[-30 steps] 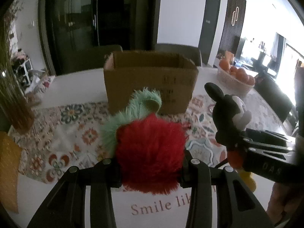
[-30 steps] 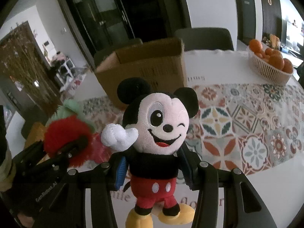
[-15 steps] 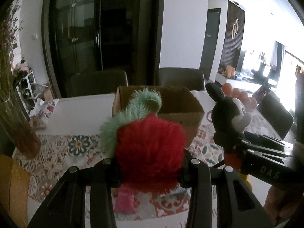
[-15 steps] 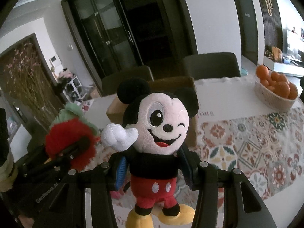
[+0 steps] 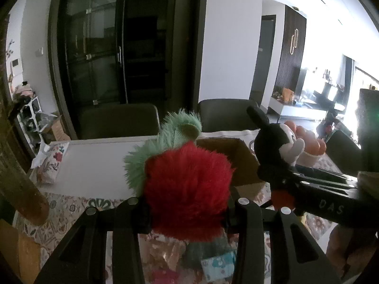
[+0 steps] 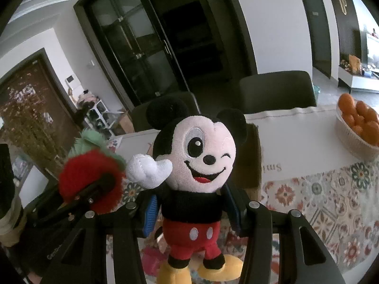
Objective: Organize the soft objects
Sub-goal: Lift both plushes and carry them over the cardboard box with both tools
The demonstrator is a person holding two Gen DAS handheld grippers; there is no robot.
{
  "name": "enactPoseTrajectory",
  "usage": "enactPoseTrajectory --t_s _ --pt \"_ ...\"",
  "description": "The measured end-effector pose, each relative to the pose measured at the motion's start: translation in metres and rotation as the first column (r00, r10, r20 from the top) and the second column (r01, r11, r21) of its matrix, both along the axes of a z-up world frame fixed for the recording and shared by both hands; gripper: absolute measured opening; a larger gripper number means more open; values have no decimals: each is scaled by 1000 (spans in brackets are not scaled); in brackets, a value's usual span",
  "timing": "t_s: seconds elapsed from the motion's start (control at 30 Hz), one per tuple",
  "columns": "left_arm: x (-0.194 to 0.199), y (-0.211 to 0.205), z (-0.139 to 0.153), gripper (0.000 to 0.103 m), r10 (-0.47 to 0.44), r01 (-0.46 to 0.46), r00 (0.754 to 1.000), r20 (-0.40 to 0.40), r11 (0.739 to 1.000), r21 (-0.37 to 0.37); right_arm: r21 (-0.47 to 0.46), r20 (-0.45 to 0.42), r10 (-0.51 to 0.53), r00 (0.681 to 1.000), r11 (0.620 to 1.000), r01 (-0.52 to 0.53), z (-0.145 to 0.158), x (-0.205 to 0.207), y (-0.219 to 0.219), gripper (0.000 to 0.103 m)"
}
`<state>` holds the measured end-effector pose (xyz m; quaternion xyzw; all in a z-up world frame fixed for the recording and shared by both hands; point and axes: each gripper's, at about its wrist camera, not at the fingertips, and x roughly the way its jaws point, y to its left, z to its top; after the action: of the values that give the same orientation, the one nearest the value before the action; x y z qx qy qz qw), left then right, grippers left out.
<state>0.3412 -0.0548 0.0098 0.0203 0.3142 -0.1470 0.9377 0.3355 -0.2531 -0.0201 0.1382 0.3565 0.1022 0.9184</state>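
hidden: cardboard box [image 5: 241, 163] interior | cut off: orange basket [image 6: 355, 139]

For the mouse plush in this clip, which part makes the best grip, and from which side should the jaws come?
Grip the black torso of the mouse plush, between the big head and the red shorts, one finger on each flank, coming from its front. That narrow waist fits between the jaws, and the wider head above should keep it from slipping. The right gripper holds it that way now.

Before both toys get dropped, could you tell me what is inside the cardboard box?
Only part of the cardboard box shows: brown inner wall, nothing visible inside. The red furry toy and the mouse plush cover most of the opening and its floor, so its contents cannot be told.
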Motion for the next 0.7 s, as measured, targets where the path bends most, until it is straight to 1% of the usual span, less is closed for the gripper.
enactPoseTrajectory --t_s 0.17,0.23,0.4,0.5,0.6,0.7 --pt "26 -6 5 41 -7 7 1000 -2 1000 21 -38 -15 24 1000 999 -25 8 34 -1 50" --pt "37 -8 5 41 -16 16 1000 -15 999 30 -56 -38 59 998 997 -61 8 52 -2 50" --pt "63 -18 1 41 -26 29 998 -49 998 56 -86 -90 110 990 989 -118 3 86 -2 50" --pt "81 -22 -6 41 -33 38 996 -87 997 61 -87 -125 167 978 980 -178 -4 107 1 50" --pt "96 -28 -17 41 -43 54 991 -127 995 85 -104 -188 236 953 960 -258 -16 131 5 50" --pt "112 -33 -33 41 -57 78 981 -183 991 107 -115 -235 273 933 945 -305 -28 145 8 50"
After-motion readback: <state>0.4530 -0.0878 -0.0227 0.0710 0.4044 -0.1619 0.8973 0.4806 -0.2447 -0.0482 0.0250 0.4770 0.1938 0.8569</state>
